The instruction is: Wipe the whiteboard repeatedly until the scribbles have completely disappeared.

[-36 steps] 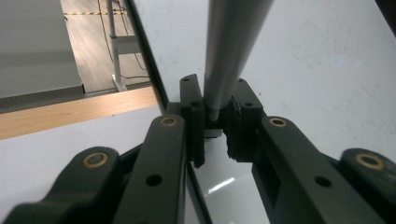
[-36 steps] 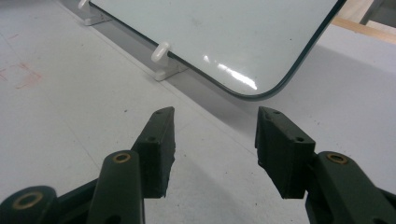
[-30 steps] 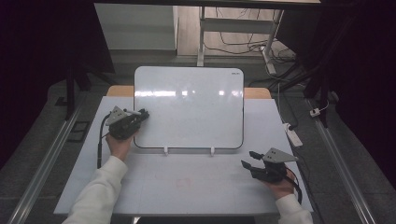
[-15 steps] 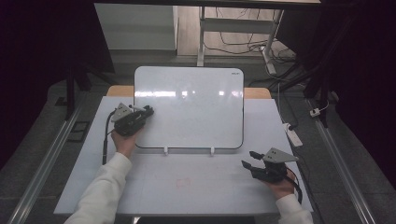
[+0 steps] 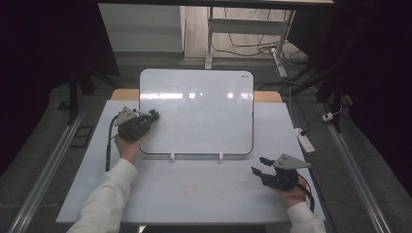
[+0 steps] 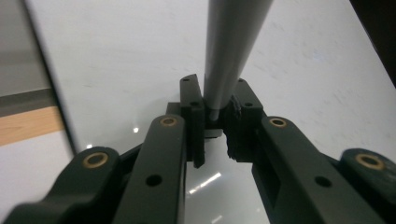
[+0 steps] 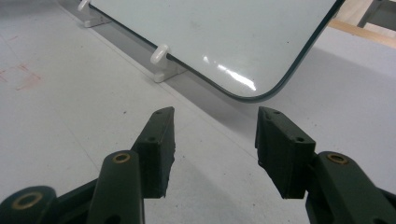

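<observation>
Whiteboard [image 5: 197, 111]: white, glossy, dark-rimmed with rounded corners, lying on the pale tabletop [image 5: 194, 194] with its far edge reaching past the sheet; two small white clips [image 5: 172, 156] sit along its near edge, seen again in the right gripper view [image 7: 161, 53]. No writing can be made out on its surface, where ceiling lights glare. Left gripper [image 5: 151, 115]: held over the board's left edge, clenched on a grey cylindrical marker [image 6: 231, 51]. In the left gripper view the marker's lower end sits between the jaws and its upper part runs out of the top of the frame, so its tip or cap is cut off; which end is gripped cannot be told. In the high view the marker is too small and too masked by the gripper body to pick out, and whether it touches the board cannot be told. Right gripper [image 5: 257, 167]: resting low near the tabletop's right front, well apart from the board's near right corner, jaws released and standing apart with nothing between them; the right gripper view [image 7: 212, 140] shows bare tabletop in the gap. Faint reddish marks [image 5: 190, 188] on the tabletop in front of the board, too pale to read. White power strip [image 5: 305, 141] beside the table's right edge. Surroundings beyond the table are dark; cables on the floor behind are only partly discernible.
</observation>
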